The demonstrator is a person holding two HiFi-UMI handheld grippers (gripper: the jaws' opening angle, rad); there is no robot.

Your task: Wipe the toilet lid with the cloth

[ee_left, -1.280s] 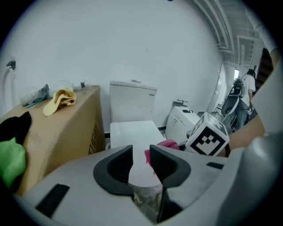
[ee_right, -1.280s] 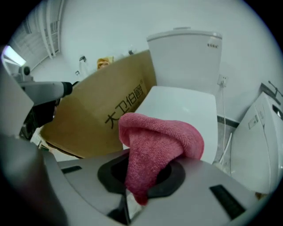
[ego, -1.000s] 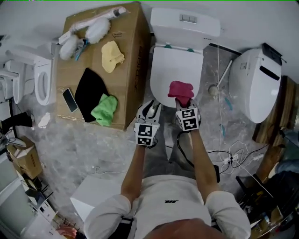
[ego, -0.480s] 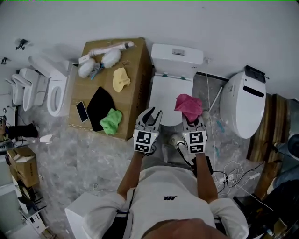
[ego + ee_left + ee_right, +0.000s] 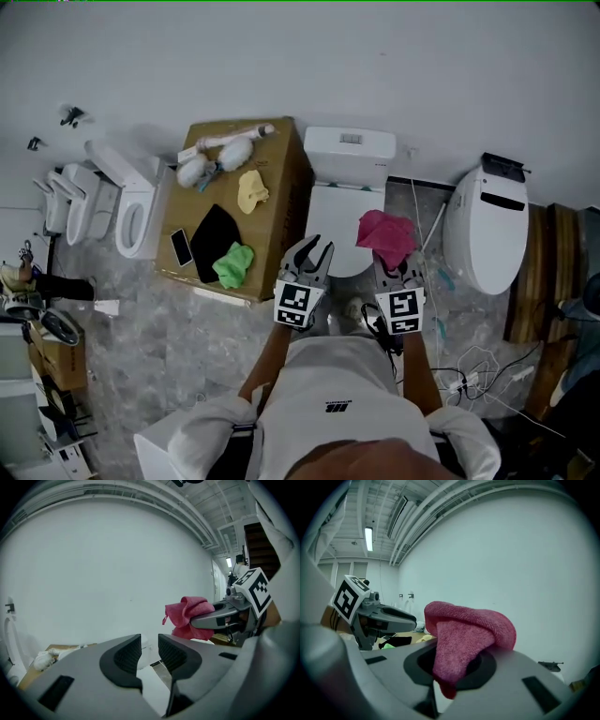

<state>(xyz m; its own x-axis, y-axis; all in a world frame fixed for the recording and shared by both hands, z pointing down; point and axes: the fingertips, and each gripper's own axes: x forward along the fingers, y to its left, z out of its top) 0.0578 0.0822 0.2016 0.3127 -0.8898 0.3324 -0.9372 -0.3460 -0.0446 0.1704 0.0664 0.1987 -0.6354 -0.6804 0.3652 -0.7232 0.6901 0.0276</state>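
A brown cardboard box [image 5: 286, 187] stands just beside a white ceramic toilet [image 5: 336, 220], whose lid is closed. Seen from the head view, a crumpled magenta terry cloth [image 5: 384, 236] hangs over the toilet's right side, clamped in the right gripper [image 5: 391, 264]. The left gripper [image 5: 314, 249] is near it, its jaws slightly apart and empty.

A cardboard box [image 5: 283, 178] on the grey floor [image 5: 159, 347] bears a yellow cloth [image 5: 252, 192] and phone [image 5: 181, 247].
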